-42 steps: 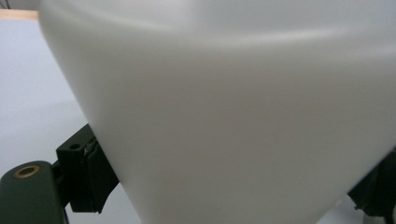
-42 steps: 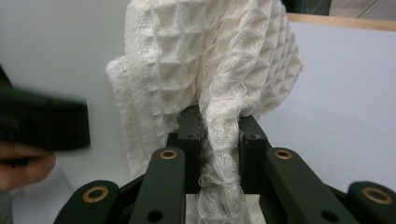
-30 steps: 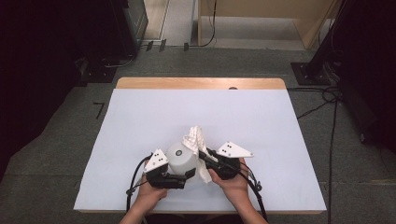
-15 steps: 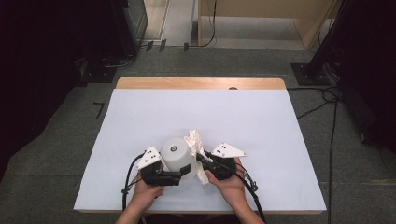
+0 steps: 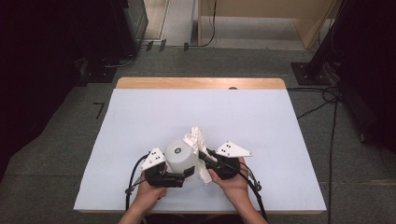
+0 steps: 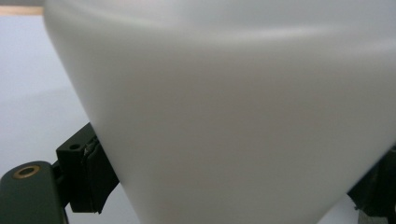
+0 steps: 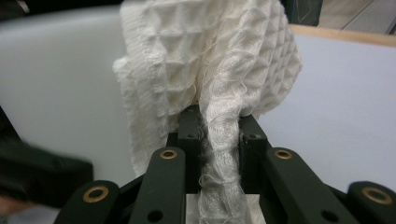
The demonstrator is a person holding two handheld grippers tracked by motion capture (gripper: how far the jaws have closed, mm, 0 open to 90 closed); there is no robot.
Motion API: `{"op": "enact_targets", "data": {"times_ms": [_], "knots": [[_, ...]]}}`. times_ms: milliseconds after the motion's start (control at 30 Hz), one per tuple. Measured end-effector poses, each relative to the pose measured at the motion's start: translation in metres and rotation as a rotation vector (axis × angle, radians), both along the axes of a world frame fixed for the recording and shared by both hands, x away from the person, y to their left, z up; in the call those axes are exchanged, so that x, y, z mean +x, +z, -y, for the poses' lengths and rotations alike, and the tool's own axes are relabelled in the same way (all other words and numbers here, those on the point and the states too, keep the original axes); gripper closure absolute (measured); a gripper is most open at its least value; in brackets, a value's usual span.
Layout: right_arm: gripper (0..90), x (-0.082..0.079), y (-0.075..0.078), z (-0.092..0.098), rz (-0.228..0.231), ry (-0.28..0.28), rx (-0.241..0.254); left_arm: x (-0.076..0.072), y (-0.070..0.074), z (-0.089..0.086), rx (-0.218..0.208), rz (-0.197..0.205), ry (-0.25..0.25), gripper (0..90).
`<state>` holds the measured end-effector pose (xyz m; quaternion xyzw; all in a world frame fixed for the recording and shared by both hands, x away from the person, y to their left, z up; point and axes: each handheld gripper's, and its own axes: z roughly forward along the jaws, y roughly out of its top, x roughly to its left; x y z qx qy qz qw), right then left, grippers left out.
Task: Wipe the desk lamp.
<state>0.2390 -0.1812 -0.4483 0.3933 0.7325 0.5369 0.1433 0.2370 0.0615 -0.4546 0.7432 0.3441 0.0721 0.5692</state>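
Cup [image 5: 180, 155] has tipped toward the person, left claw [image 5: 187, 171] clamping it; right claw [image 5: 205, 156] pinches cloth [image 5: 196, 137]

Looks like a lab or test room: grey carpet floor [image 5: 56, 158], one wooden desk [image 5: 201, 83] under a pale blue sheet [image 5: 261, 140], black equipment racks [image 5: 116, 28] beyond the desk's far left corner, loose cables [image 5: 334, 135] along its right edge.
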Motion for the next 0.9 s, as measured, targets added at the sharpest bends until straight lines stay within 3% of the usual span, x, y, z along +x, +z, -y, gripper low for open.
{"op": "enact_targets", "data": {"times_ms": [167,267,467,600,733,900], "knots": [[76.3,0.001,-0.008,-0.005,-0.035,0.012,-0.025,0.001,0.006,-0.009,-0.057,0.020,0.017,8.3],[76.4,0.000,-0.006,-0.005,-0.030,0.001,-0.025,0.001,0.004,-0.006,-0.038,0.022,0.005,8.3],[76.3,0.001,0.002,0.002,0.005,-0.015,0.008,0.004,-0.005,0.003,0.036,0.049,0.028,8.2],[76.2,0.003,0.004,0.013,0.014,-0.058,0.014,0.006,-0.012,0.000,0.102,0.133,0.085,8.2],[76.3,0.007,0.004,0.022,0.013,-0.091,0.025,0.008,-0.020,0.000,0.211,0.185,0.132,8.1],[76.3,0.008,0.001,0.023,0.007,-0.095,0.023,0.008,-0.030,0.002,0.278,0.198,0.158,8.1]]}}
